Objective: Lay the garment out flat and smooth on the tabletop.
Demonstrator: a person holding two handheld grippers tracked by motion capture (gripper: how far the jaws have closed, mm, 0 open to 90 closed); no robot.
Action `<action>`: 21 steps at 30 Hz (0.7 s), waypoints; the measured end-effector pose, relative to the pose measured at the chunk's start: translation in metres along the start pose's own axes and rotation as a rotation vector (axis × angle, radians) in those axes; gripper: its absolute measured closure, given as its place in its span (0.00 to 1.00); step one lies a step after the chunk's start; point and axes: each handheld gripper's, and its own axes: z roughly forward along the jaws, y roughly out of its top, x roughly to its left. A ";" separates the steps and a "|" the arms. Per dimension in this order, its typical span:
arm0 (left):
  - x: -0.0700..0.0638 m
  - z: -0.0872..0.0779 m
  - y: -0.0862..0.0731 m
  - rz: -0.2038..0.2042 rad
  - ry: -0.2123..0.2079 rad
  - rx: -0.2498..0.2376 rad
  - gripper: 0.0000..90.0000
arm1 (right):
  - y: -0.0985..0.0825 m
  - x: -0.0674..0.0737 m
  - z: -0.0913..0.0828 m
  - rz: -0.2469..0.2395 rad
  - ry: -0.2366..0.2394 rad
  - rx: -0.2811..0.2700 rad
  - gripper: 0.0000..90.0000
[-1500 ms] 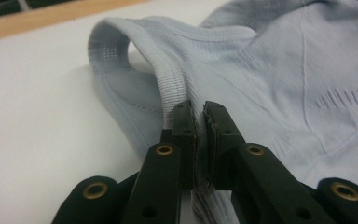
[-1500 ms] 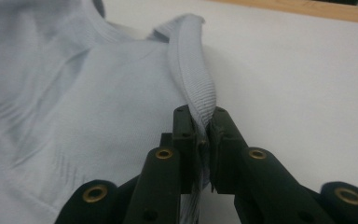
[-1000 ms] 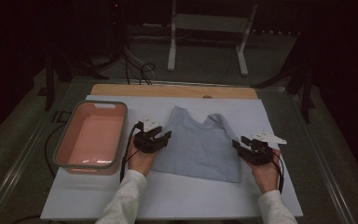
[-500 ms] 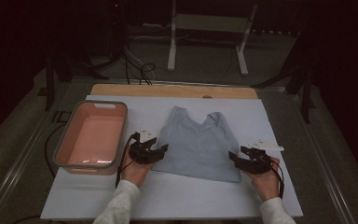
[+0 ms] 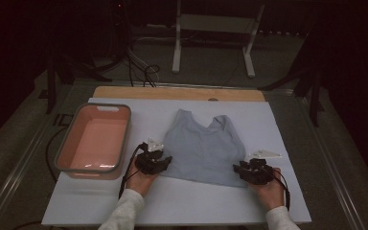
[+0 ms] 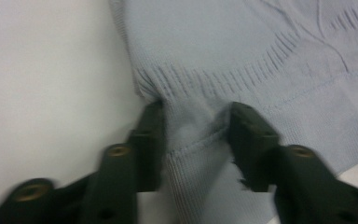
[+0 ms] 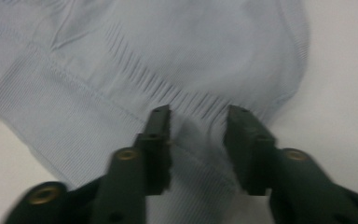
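Grippers (image 5: 157, 162) (image 5: 250, 171) straddle top (image 5: 203, 151); pink tub (image 5: 95, 141) beside.

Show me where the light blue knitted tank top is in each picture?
High view: the light blue knitted tank top lies mid-table, right of the pink tub.
Left gripper view: its ribbed hem corner fills the upper right.
Right gripper view: its other hem corner fills the upper left.
Shared landmark: the white table sheet.

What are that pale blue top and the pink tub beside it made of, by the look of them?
The top looks like a soft fine knit, matte: ribbed hem, stitched seam line, and it puckers between the left gripper jaws. The tub looks like moulded plastic, smooth with a faint sheen, with a grey rim.
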 end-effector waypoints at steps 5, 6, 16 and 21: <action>-0.004 -0.001 0.002 0.030 0.000 0.014 0.92 | 0.000 0.004 0.002 -0.031 0.026 0.034 1.00; -0.004 -0.002 0.002 0.034 -0.001 0.014 0.93 | 0.000 0.005 0.002 -0.041 0.024 0.033 1.00; -0.004 -0.008 0.001 0.036 -0.009 -0.001 0.94 | -0.003 0.006 -0.004 -0.049 0.028 0.015 0.57; -0.004 -0.009 0.002 0.033 -0.012 -0.005 0.94 | -0.009 0.014 0.004 -0.110 -0.002 0.068 0.74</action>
